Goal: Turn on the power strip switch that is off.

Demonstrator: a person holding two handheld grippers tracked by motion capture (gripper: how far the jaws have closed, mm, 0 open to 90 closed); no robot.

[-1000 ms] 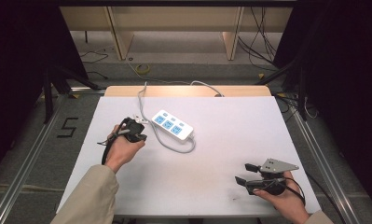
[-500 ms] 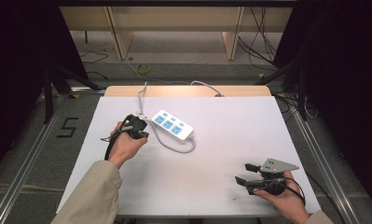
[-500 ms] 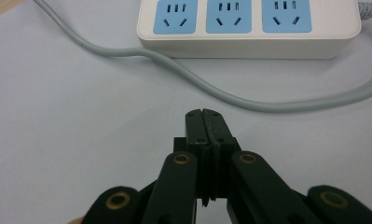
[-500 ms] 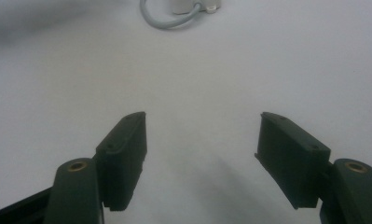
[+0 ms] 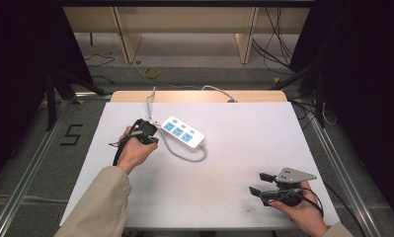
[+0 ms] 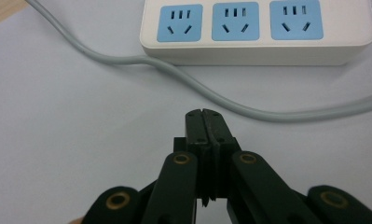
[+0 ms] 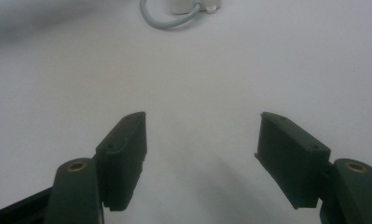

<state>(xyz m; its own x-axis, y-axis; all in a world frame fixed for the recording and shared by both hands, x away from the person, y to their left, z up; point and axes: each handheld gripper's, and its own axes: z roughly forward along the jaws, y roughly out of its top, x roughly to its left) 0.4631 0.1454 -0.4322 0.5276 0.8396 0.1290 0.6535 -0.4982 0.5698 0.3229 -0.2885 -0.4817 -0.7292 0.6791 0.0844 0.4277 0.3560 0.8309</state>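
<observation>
A white power strip point(image 5: 184, 132) with three blue sockets lies on the white table point(image 5: 234, 148), its grey cable point(image 5: 184, 154) looping in front of it. My left gripper point(image 5: 152, 136) sits just left of the strip, jaws pressed together with nothing between them. In the left gripper view the shut tips point(image 6: 205, 115) hover close to the grey cable point(image 6: 197, 88), with the power strip point(image 6: 258, 32) right behind it. My right gripper point(image 5: 257, 183) rests near the table's front right, open and empty. In the right gripper view its jaws point(image 7: 200, 140) stand wide apart over bare table.
The strip's cable point(image 5: 152, 96) runs off the table's back edge toward the floor. A wooden shelf frame point(image 5: 184, 29) stands behind the table. Metal rails point(image 5: 31, 163) flank both sides. Dark curtains close off left and right.
My left gripper has moved slightly right and forward, closer to the power strip. The right gripper has stayed in place.
</observation>
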